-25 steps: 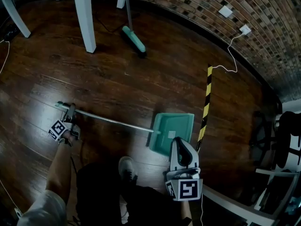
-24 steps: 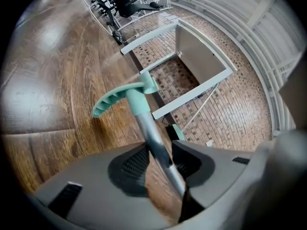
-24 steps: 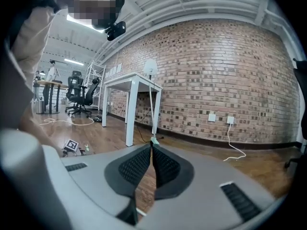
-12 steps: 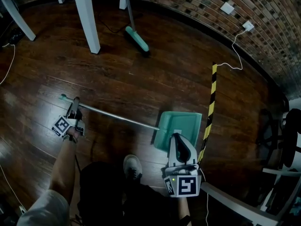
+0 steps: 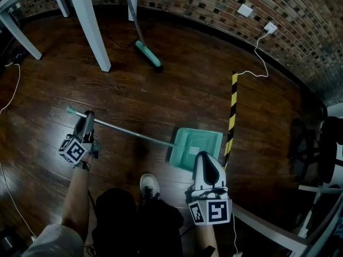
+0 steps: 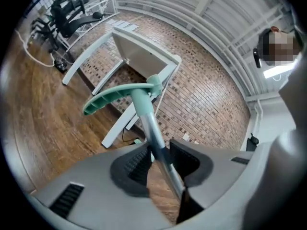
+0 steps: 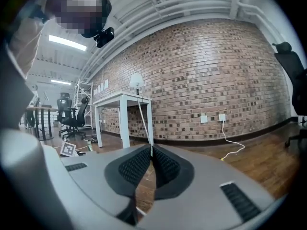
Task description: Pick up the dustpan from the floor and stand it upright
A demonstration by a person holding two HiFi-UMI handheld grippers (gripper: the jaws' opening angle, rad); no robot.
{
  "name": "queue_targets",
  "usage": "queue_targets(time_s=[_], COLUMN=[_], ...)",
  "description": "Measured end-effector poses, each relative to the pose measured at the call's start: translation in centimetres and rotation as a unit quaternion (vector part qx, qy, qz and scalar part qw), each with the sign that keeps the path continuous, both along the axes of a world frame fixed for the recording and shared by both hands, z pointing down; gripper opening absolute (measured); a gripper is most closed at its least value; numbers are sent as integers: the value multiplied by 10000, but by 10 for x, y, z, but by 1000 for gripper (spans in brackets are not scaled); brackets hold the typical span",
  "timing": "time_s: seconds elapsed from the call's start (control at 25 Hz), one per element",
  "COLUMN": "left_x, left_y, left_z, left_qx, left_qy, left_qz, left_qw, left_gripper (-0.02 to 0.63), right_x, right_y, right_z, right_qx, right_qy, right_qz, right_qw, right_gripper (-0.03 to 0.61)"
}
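The teal dustpan (image 5: pixel 195 146) rests on the dark wood floor, and its long metal handle (image 5: pixel 128 131) slants up to the left. My left gripper (image 5: pixel 87 118) holds that handle just below its teal end grip (image 6: pixel 120 93). In the left gripper view the pole (image 6: pixel 158 143) runs between the pads of the left gripper (image 6: pixel 160 155), whose jaws are opening slightly around it. My right gripper (image 5: pixel 207 163) hovers over the pan's near edge. The right gripper (image 7: pixel 151 150) has its pads together, with nothing seen between them.
A teal broom (image 5: pixel 147 53) leans by white table legs (image 5: pixel 88 25) at the back. A yellow-black striped strip (image 5: pixel 232 111) lies right of the pan. A white cable (image 5: pixel 256 58) runs to the brick wall's outlets. Office chairs (image 5: pixel 321 159) stand at right. The person's shoe (image 5: pixel 147 185) is near the pan.
The left gripper has risen and rolled, lifting the handle's end off the floor. The right gripper has risen a little. The pan still sits on the floor.
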State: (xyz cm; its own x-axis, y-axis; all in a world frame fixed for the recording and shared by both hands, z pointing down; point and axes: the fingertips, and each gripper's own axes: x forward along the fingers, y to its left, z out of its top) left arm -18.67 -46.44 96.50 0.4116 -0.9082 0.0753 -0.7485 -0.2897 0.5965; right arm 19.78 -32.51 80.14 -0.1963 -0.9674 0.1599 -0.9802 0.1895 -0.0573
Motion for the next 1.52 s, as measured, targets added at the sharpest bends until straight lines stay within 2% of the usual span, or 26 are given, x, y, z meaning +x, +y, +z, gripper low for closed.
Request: queue_targets(time_s=[0.24,0.56,0.72,0.92,1.08,1.2,1.28,1.4,1.52], left_x=[28,69,88,116,138,161,173,177,177], left_y=[3,18,27,34,47,56,63,73,80], left_z=[-98,-178,-201,-222,-231,-242,-249,-255,-258], left_qx=[323,181,185,271,335,339,296,74,-244], left_qy=[-633,-1848,-2255,-2744,-3144,-3503,-3655,-3735,-3660], left_qz=[38,394,532,835,1156,1455,1592,1655,1660], left_qw=[9975,9818,9726,9576,9416,9247,9166,9127,9154], left_gripper=[100,103,98,95,92,94,106,129,204], right_x=[9,28,38,34,35,39,41,41,42], right_y=[-6,-2,3,8,15,15,15,13,11], right_z=[-59,-140,-164,-178,-184,-192,-199,-212,-220], right_qx=[-158,-566,-746,-1007,-1230,-1302,-1307,-1279,-1291], right_qy=[-44,-78,-32,458,610,684,717,729,666], right_qz=[55,136,212,25,-86,-132,-154,-164,-113], right_qw=[9999,9983,9970,9939,9905,9890,9887,9890,9893], right_gripper=[25,25,24,24,24,25,25,24,25])
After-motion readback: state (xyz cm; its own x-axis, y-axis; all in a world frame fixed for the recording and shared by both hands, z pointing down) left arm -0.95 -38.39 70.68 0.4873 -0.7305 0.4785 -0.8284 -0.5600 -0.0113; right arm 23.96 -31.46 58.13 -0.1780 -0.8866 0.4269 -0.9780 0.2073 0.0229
